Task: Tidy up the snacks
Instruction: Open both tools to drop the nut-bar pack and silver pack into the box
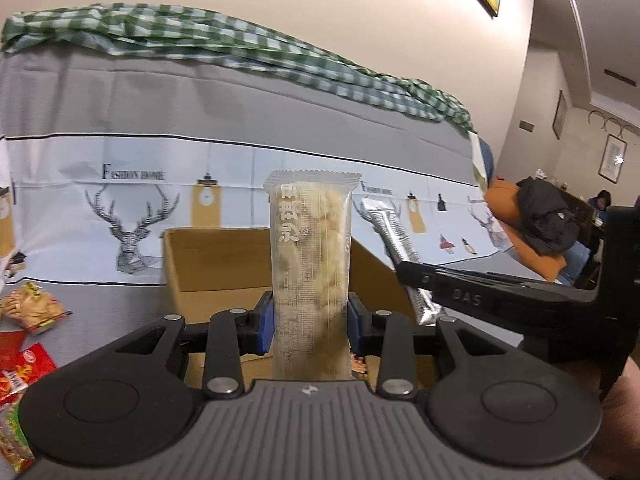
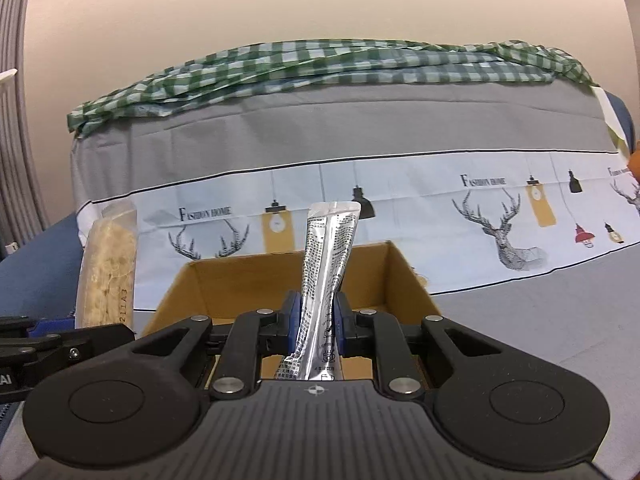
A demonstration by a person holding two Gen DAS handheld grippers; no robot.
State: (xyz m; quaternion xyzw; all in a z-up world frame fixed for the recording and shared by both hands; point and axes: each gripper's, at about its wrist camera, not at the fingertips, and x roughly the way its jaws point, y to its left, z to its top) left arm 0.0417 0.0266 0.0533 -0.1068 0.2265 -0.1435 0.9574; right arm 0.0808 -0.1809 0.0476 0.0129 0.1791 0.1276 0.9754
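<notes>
A: Both grippers up close, both loaded. Our left gripper [image 1: 310,322] is clamped on a clear-wrapped rice-crisp bar [image 1: 310,264], standing upright btwn the blue pads [image 1: 264,328]. Our right gripper [image 2: 316,324] is squeezed nearly shut on a thin silver sachet [image 2: 326,280], pinched at its waist, top leaning a bit right.

B: And the box?

A: Open cardboard box [image 2: 248,276] sits right ahead of and below both sets of fingers, on the grey deer-print cloth [image 2: 520,300]. In the left view the bar's lower end hangs over the box's front edge; the sachet is beside it to the right, w/ the right gripper's fingers crossing in from that side.

B: So we're at the drop-in step, we'd guess?

A: Looks that way. To do it well we should get each tip past the near wall and low inside before letting go, one hand at a time so the two tools don't knock. Bar is stiff, should lie flat; sachet is floppy, may fold or catch on the rim.

B: More left after?

A: Yes, loose snack packets [image 1: 28,344] lie on the cloth well off to the left of the box.
</notes>
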